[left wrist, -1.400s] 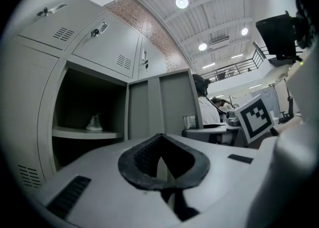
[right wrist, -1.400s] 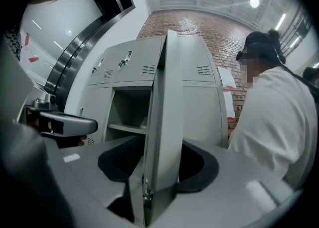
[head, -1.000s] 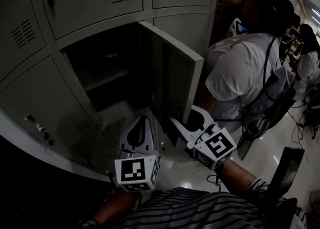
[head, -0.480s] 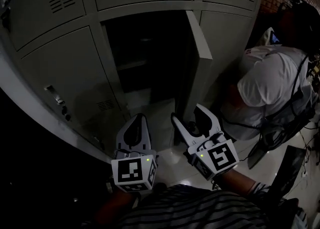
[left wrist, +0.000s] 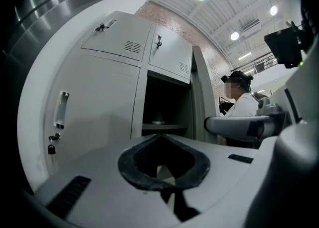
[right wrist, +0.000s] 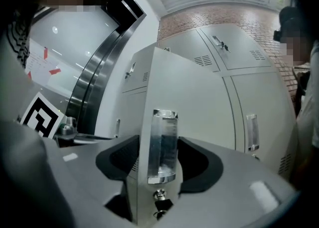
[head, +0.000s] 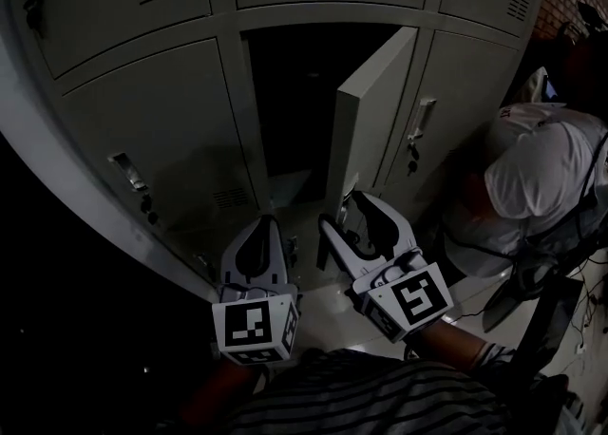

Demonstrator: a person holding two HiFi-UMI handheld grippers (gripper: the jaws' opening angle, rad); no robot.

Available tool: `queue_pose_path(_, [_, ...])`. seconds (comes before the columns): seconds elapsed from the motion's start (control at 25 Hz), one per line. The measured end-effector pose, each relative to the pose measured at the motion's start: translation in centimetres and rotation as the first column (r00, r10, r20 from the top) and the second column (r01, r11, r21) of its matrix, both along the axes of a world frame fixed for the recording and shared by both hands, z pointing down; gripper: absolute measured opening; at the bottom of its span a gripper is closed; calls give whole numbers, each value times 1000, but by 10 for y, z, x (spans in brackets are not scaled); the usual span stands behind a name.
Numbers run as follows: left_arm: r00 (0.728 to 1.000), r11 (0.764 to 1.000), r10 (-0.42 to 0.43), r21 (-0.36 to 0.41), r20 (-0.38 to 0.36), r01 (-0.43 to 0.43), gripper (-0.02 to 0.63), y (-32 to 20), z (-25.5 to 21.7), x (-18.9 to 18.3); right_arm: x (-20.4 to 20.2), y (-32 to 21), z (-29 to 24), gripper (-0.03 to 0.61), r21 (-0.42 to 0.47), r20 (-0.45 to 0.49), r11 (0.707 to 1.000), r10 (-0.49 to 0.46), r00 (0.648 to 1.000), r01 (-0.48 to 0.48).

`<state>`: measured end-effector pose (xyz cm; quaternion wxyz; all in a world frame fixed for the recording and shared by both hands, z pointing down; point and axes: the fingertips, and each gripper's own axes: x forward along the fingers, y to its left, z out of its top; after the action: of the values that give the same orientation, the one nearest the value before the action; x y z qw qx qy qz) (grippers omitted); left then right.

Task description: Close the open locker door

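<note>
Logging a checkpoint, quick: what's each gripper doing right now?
Left gripper: closed, empty.
Right gripper: open, jaws have just been opening; the locker door's handle stands between them, ungripped.

One left tool (head: 261, 229), one right tool (head: 342, 213), one open locker door (head: 372, 110), five shut doors (head: 161, 129), one bystander (head: 543, 169)

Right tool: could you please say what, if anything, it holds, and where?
Nothing. The right tool has just been opening; its jaws flank the door handle without pressing.
</note>
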<state>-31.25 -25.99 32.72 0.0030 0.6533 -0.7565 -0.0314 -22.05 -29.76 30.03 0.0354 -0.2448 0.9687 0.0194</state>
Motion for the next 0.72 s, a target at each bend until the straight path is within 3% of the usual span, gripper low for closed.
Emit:
queue_pose_path(0.36, [999,999,-47,-7,6,47,3,-2,6,-38,-29,-7,1,232,27,18,999,45,999,-46])
queue_pose_path(0.72, [998,998,-65,6,16,65,3,-12,3,-57,-77,-33,5,206,46,-26,999,2,1000,0])
